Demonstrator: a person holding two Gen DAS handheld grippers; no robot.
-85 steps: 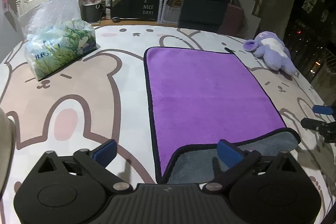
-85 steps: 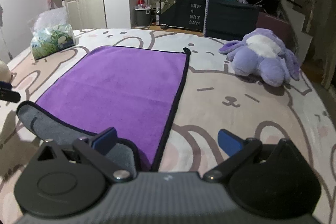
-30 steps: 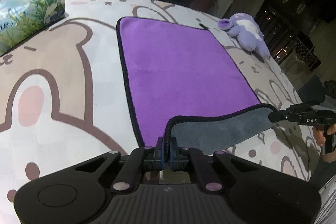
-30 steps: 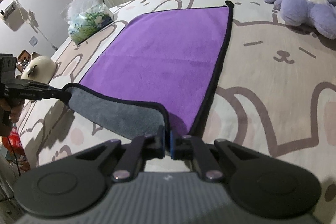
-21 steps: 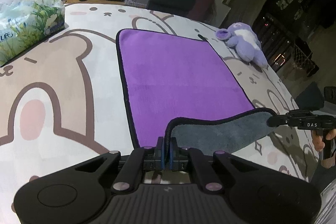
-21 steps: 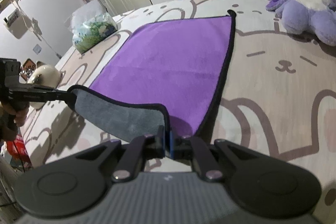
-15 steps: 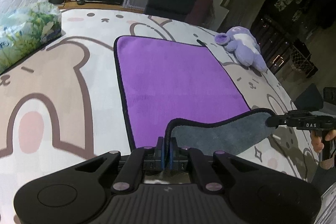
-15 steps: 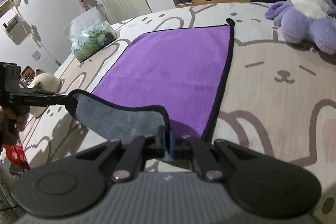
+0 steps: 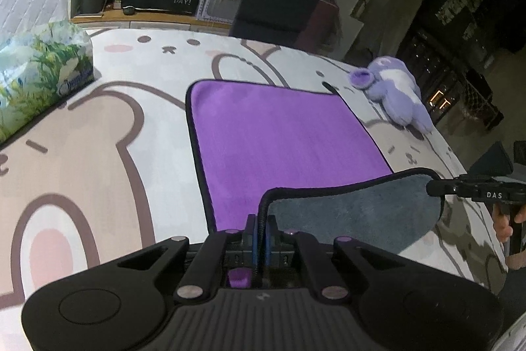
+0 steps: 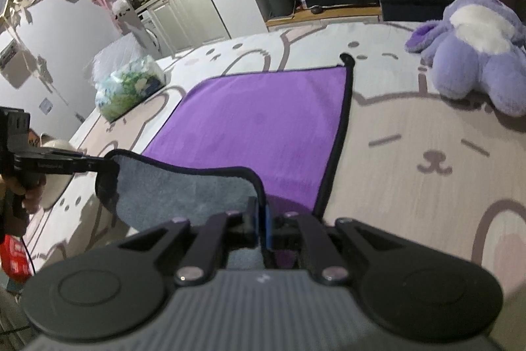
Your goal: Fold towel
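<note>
A purple towel (image 9: 282, 140) with a black hem and a grey underside lies on a bear-print surface; it also shows in the right wrist view (image 10: 263, 120). My left gripper (image 9: 260, 234) is shut on the towel's near left corner. My right gripper (image 10: 261, 231) is shut on the near right corner. Both corners are lifted, so the near edge hangs between them with the grey underside (image 9: 355, 216) facing me. The right gripper shows at the right of the left wrist view (image 9: 437, 188). The left gripper shows at the left of the right wrist view (image 10: 102, 166).
A tissue pack (image 9: 39, 68) sits at the far left; it also shows in the right wrist view (image 10: 131, 84). A purple plush toy (image 9: 394, 94) lies beyond the towel's far right corner, large in the right wrist view (image 10: 476, 51). A cream bowl (image 10: 56, 180) sits by the left edge.
Both grippers closed on the near corners, lifted them and carried the near edge up and forward over the towel. Less purple shows than a second ago.
</note>
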